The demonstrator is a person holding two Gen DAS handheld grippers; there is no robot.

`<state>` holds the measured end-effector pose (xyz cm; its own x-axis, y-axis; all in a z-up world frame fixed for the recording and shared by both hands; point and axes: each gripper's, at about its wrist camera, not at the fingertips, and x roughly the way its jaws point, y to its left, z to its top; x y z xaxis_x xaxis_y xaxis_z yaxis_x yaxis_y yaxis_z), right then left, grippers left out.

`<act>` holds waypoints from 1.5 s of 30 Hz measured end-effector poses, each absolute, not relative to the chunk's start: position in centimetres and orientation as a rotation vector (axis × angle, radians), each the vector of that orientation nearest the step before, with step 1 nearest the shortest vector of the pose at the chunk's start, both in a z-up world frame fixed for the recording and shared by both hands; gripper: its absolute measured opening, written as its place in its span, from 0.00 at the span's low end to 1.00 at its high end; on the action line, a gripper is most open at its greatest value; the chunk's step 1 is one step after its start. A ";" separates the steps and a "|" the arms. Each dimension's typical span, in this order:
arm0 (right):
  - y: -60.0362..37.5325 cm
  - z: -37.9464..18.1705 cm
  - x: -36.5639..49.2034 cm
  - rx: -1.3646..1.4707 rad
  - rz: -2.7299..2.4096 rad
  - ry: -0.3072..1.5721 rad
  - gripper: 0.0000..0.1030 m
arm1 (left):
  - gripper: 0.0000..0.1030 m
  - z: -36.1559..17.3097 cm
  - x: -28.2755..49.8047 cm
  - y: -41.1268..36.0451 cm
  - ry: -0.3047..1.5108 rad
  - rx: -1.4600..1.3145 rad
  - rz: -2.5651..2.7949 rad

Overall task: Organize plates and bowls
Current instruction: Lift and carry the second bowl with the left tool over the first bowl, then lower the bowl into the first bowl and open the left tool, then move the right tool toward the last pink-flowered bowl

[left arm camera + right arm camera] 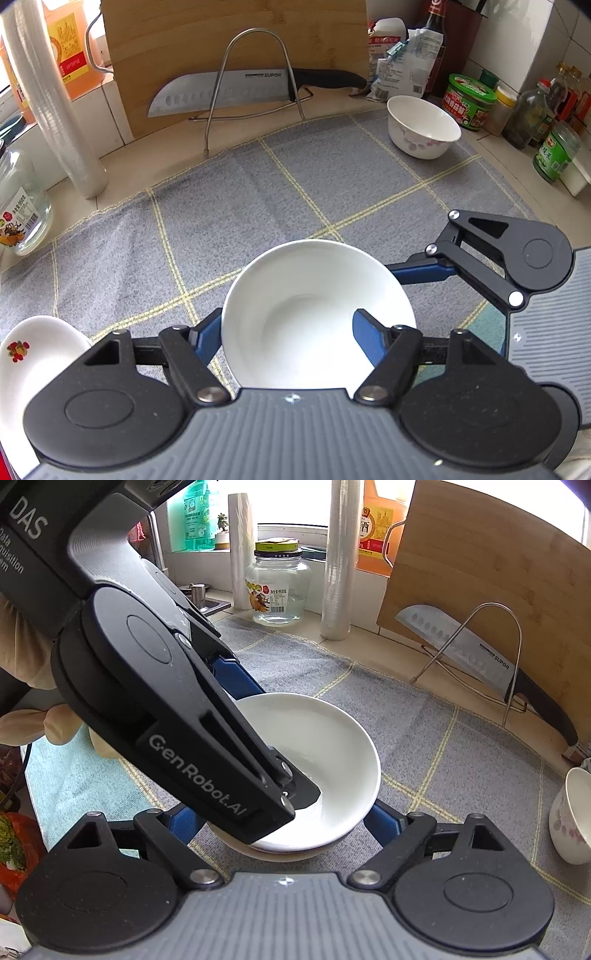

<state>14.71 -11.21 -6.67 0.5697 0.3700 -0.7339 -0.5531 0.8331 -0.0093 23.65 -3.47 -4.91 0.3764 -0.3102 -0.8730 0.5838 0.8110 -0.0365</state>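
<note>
Left tongs (288, 332): pinching the plain white ceramic bowl (310, 317) by its wall.
Right tongs (284, 819): spreading around the bowl's base.
Flowered white bowl (423, 127): sitting beyond, on the grey checked cloth (229, 206).

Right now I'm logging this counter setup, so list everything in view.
plain bowl: one, white, mat centre, between both claws
flowered bowl: one, white and pink, mat's far right
fruit-print dish: one, white, near left edge
mat: one, grey with yellow grid, on counter
knife: one, steel, black handle, in wire rack
cutting board: one, wooden, leaning behind knife
glass jar: one, clear, yellow lid, beside film roll
film roll: one, standing upright
condiment jars: several, far right
left claw: fingers straddle plain bowl's wall
right claw: open around same bowl
</note>
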 end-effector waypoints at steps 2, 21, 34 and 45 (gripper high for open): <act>-11.1 -6.6 14.6 -0.259 0.547 0.792 0.90 | 0.70 -5.0 23.6 -3.4 1.036 0.294 -0.581; -11.3 -6.1 14.2 -0.276 0.577 0.740 1.00 | 0.73 -4.6 23.9 -1.9 1.007 0.227 -0.561; -12.3 -5.6 13.8 -0.243 0.550 0.721 1.00 | 0.85 -2.7 22.5 -0.4 0.900 0.181 -0.501; -17.8 -3.7 12.0 -0.194 0.379 0.683 1.00 | 0.95 -1.4 20.5 -1.1 0.778 0.075 -0.471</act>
